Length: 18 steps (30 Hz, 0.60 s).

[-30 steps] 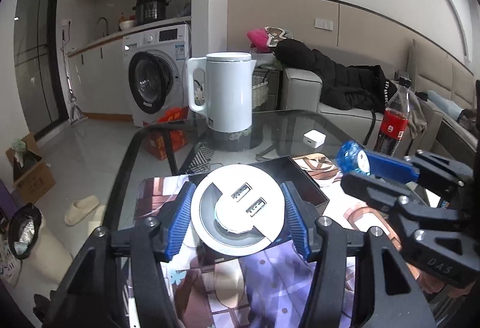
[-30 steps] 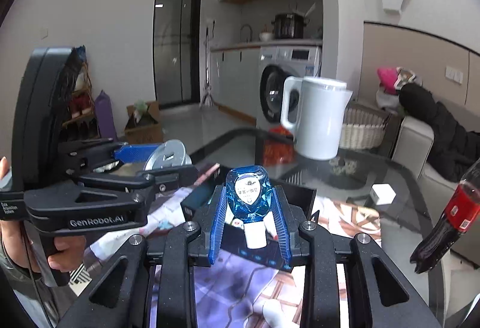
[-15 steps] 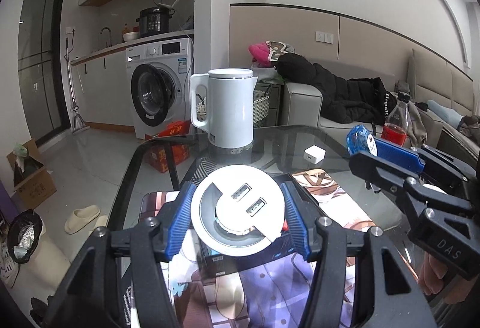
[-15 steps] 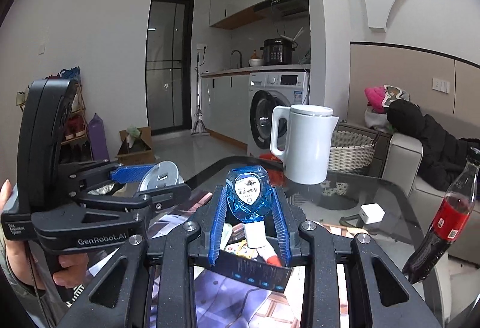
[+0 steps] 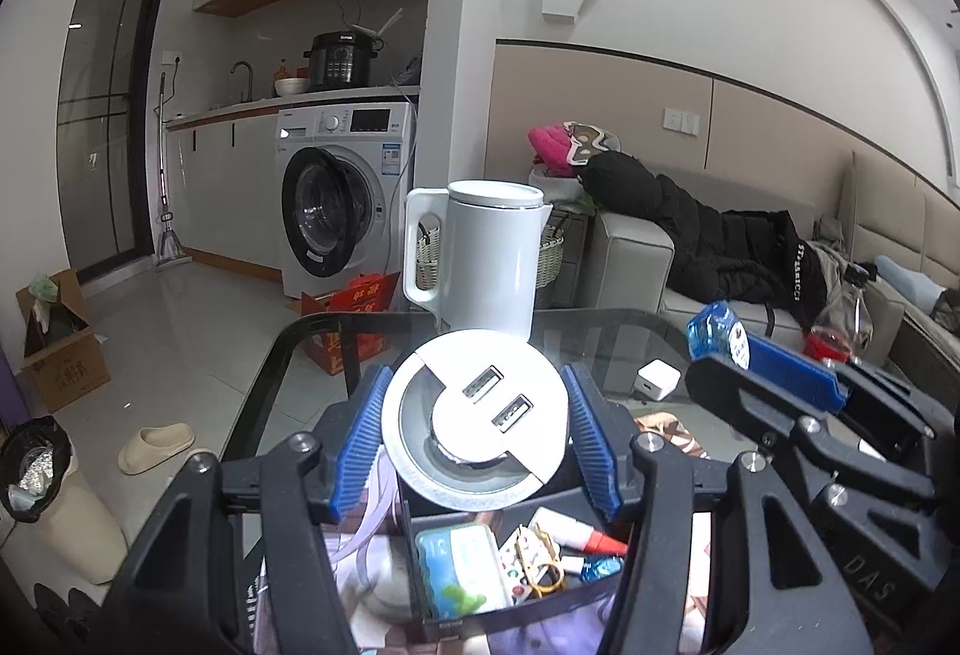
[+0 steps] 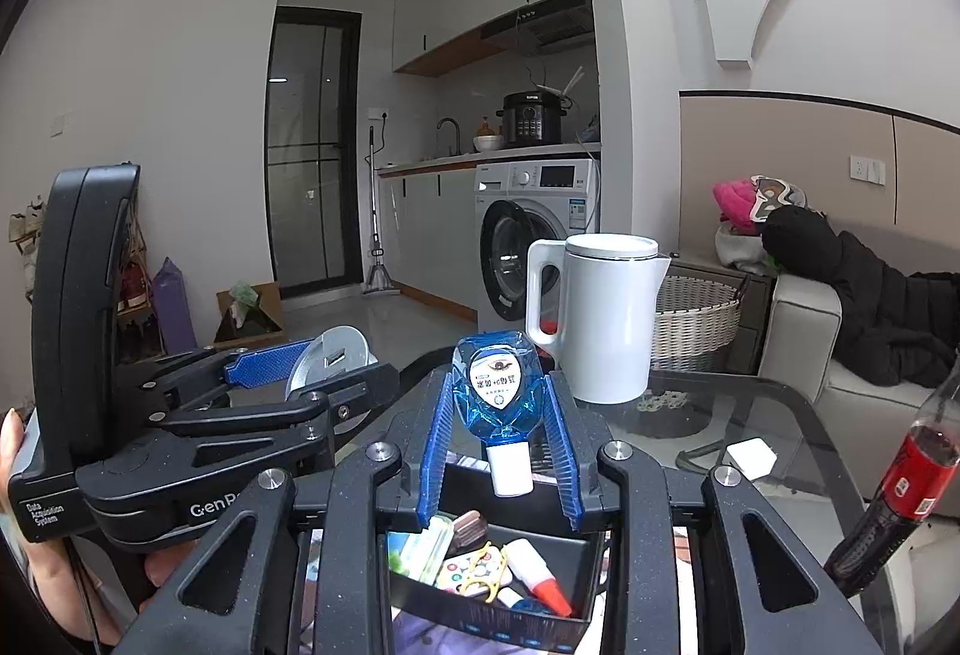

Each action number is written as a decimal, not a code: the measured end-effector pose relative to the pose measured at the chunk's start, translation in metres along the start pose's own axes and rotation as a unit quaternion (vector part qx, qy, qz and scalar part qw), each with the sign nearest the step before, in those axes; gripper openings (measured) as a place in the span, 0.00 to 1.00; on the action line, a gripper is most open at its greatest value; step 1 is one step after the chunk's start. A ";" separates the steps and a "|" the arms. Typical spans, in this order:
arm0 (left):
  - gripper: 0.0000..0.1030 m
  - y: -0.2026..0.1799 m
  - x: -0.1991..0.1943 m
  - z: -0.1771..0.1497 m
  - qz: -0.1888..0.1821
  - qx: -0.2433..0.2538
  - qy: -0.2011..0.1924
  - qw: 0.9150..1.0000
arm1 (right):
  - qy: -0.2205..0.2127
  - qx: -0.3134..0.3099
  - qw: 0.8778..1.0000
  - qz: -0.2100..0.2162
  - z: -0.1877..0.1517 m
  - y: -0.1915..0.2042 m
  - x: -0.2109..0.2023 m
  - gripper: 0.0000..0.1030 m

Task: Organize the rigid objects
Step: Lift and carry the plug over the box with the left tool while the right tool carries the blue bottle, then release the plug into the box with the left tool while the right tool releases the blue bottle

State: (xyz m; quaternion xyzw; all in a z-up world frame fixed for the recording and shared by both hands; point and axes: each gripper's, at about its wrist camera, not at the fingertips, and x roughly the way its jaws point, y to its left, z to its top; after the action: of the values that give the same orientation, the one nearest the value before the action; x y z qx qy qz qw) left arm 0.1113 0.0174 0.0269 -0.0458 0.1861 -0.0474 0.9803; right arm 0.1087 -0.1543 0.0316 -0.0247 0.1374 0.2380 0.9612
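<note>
My left gripper is shut on a round white USB socket disc, held up over a black open box that lies on the glass table. My right gripper is shut on a small blue bottle with a white cap pointing down, above the same black box. Inside the box lie a green-and-white case, a tube with a red tip and other small items. Each gripper shows in the other's view: the right gripper at right, the left gripper at left.
A white kettle stands at the table's far side, with a small white charger next to it. A cola bottle leans at the right. A patterned mat lies under the box. Behind are a washing machine and a sofa.
Both grippers rose and tilted up with their objects still held. The black box now lies below the fingers with its contents in sight.
</note>
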 end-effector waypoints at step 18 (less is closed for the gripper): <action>0.55 0.010 0.084 -0.022 0.007 -0.043 0.191 0.981 | 0.181 0.040 0.983 0.010 -0.015 -0.019 0.083 0.29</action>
State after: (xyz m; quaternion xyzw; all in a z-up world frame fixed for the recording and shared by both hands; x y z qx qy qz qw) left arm 0.1815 0.0165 -0.0247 -0.0772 0.3722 -0.0406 0.9241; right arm 0.1842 -0.1359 -0.0062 -0.0280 0.3191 0.2337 0.9180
